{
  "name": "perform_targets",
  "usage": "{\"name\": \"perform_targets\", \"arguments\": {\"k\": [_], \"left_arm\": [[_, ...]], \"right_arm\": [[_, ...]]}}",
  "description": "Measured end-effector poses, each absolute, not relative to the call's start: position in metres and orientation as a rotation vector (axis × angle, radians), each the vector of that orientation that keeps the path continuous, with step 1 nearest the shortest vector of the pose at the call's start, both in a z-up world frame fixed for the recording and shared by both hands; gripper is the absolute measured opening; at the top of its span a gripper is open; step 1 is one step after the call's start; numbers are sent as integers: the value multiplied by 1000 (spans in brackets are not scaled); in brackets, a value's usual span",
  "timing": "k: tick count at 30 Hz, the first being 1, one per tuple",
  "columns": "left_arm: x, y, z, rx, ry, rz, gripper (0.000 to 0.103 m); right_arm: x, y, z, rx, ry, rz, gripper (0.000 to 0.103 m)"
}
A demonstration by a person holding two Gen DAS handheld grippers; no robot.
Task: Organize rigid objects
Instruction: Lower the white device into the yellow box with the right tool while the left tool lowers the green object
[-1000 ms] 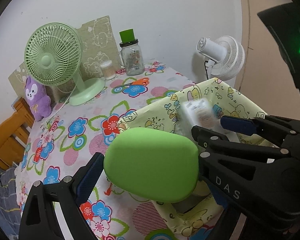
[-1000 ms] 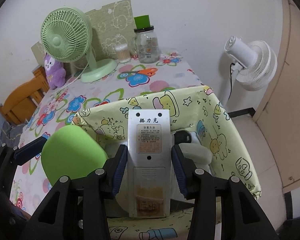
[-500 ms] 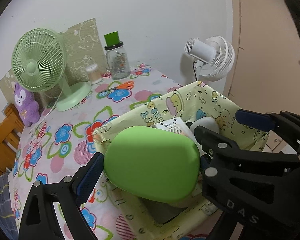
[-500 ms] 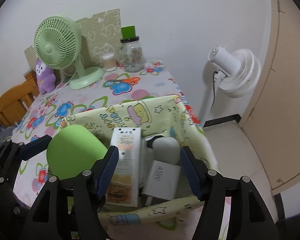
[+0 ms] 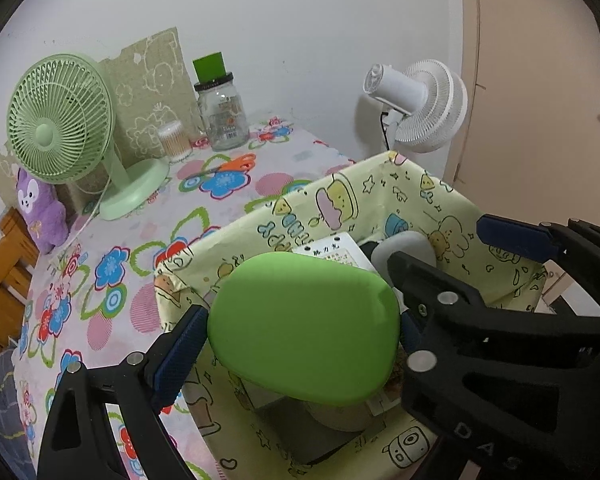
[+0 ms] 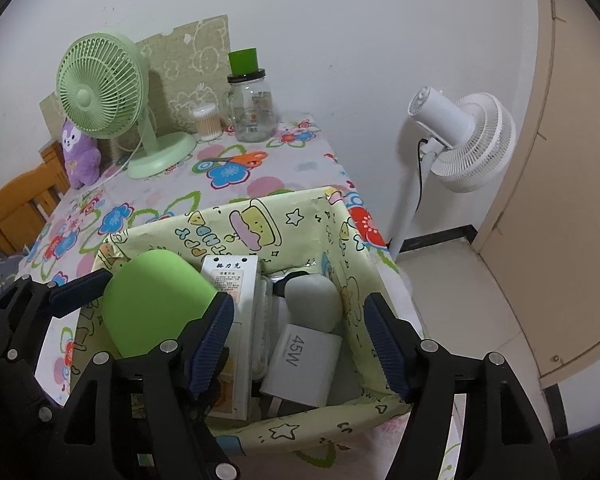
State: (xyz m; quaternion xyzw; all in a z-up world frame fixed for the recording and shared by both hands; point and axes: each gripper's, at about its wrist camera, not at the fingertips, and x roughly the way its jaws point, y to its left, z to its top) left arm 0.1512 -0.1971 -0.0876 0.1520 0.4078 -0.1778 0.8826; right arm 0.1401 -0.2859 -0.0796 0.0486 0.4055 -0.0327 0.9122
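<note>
Left hand-held gripper pinches one green case; right hand-held gripper, opening, straddles one box holding three items.

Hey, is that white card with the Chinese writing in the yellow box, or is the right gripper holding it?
In the box. The white card stands inside the yellow box, and the opening right gripper pads no longer touch it.

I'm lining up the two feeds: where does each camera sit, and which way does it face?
Left wrist: on the left tool, angled down over the yellow cartoon-print fabric box; its fingers clamp a smooth green oval case.
Right wrist: on the right tool, angled down into the box; its jaws are opening, nothing gripped.
Shared: box, case, mint-green desk fan.
</note>
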Motion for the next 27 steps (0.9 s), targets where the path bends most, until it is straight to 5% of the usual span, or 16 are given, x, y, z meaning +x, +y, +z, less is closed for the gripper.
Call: {"name": "perform_targets", "arguments": {"k": [27], "left_arm": [[133, -196, -75, 338, 826, -380, 103]], "right_arm": [[118, -281, -66, 107, 810, -68, 72]]}}
